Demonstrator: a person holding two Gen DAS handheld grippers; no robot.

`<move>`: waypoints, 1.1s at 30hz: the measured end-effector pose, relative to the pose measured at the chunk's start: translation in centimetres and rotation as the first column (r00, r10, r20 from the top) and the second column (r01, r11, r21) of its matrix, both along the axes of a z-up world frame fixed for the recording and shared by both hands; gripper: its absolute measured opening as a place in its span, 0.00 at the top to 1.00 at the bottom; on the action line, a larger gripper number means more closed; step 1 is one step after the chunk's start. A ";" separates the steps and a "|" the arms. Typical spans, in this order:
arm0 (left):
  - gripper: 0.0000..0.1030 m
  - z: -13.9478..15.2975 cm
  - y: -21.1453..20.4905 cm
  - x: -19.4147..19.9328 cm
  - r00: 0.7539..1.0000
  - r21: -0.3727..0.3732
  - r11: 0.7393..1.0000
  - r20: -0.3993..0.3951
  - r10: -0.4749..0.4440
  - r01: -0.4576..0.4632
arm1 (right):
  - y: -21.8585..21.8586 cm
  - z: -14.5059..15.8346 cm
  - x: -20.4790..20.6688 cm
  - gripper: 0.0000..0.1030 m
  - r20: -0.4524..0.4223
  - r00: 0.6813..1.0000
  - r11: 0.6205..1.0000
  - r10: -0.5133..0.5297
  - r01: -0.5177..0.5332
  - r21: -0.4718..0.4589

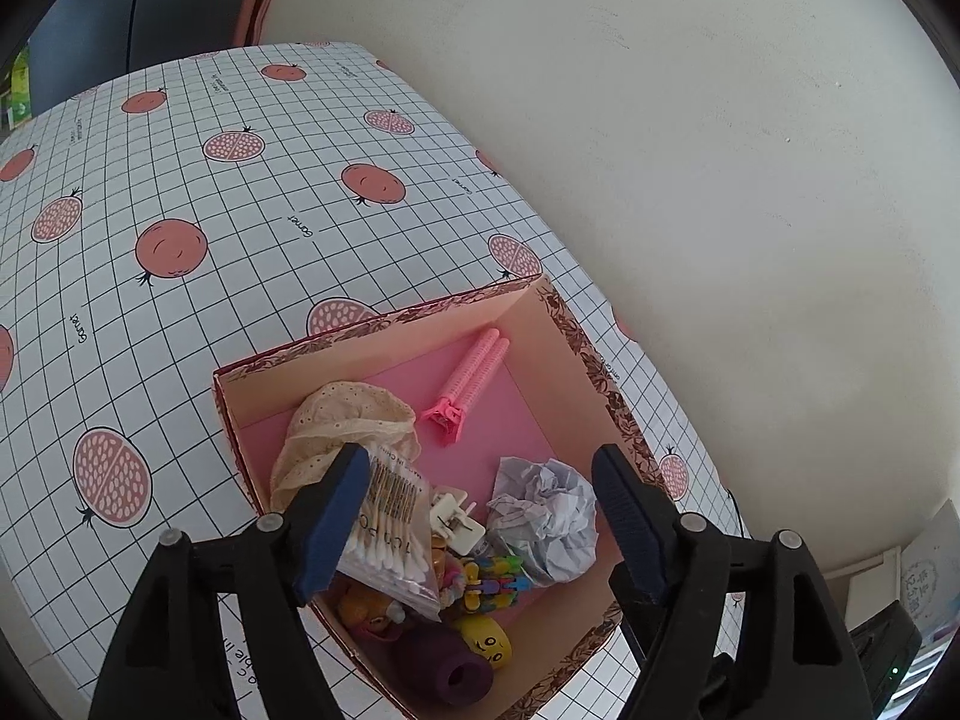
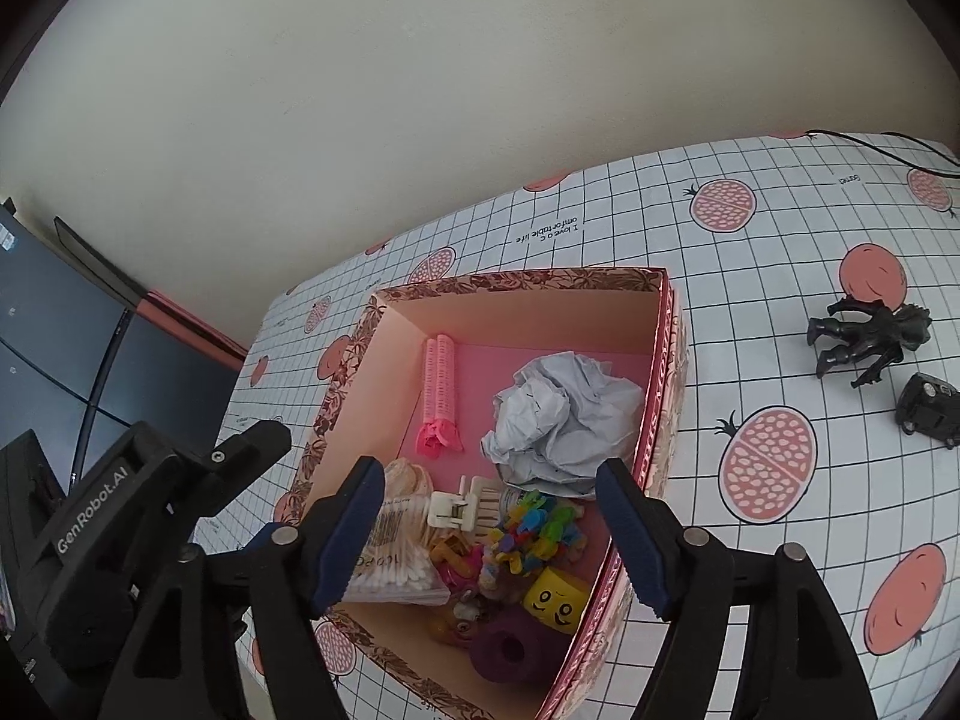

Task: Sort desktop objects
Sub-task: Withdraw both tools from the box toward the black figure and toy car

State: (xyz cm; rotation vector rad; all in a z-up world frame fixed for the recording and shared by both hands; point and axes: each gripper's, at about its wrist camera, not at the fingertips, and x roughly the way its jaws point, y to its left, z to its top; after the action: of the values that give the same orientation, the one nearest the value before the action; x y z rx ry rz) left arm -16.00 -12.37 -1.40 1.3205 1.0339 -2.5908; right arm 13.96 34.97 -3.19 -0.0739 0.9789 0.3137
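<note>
Pink-box (image 2: pixel 663 372): cardboard, floral rim, sitting on the counter (image 2: pixel 780 276) near the wall edge; everything below is being placed relative to this box.
Box-contents: crumpled grey paper (image 2: pixel 558 414) at the far right inside; pink hair roller (image 2: pixel 439 390) lying at the far left inside; cotton swab bag (image 1: pixel 390 534), white clip (image 2: pixel 459 507), rainbow toy (image 2: pixel 534 531), yellow face block (image 2: pixel 555 600) and purple roll (image 2: pixel 504 651) all piling at the near end.
Still-outside: black figure toy (image 2: pixel 864 339) and small black car (image 2: pixel 927 408), both lying on the counter well to the right of the box, near each other but apart.
Left-tongs (image 1: pixel 480 522): spread wide, holding nothing, hovering above the near end of the box.
Right-tongs (image 2: pixel 489 531): also spread wide and empty, hanging over the near end of the box; left unit showing just beside the box's left wall in this view.
Step-judged: likely going for the two black items to the right of the box, right side being closer.
Doing-it-well: swinging right clear of the box wall, lowering with fingers staying wide, straddling the figure's torso rather than a thin limb, closing gently.
Car-tip: pinching across its short sides so it isn't rolling away.
Drop-tip: releasing low over the bare pink floor in the middle of the box, not on the paper.
Risk: spiky figure limbs snagging or twisting in the grip.
</note>
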 end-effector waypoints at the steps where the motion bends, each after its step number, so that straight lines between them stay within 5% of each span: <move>1: 0.18 0.0 -0.1 0.0 1.000 -0.008 1.000 0.002 0.005 -0.005 | 0.0 0.0 0.0 0.19 0.002 1.000 1.000 -0.001 0.001 0.000; 10: 0.14 -0.2 -0.3 -0.1 1.000 -0.043 0.999 0.012 0.026 -0.025 | -0.4 0.1 0.0 0.03 0.017 1.000 1.000 0.023 -0.023 0.011; 33: 0.09 1.5 1.2 0.8 0.999 -0.082 0.997 -0.039 0.008 -0.011 | -2.3 2.7 0.1 0.00 0.036 0.999 1.000 0.006 -0.006 0.003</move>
State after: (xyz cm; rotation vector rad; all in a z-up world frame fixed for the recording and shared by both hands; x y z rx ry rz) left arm -15.16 -11.13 0.12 1.2487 0.9262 -2.6313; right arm 14.05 32.68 -0.53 -0.0796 0.9426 0.3179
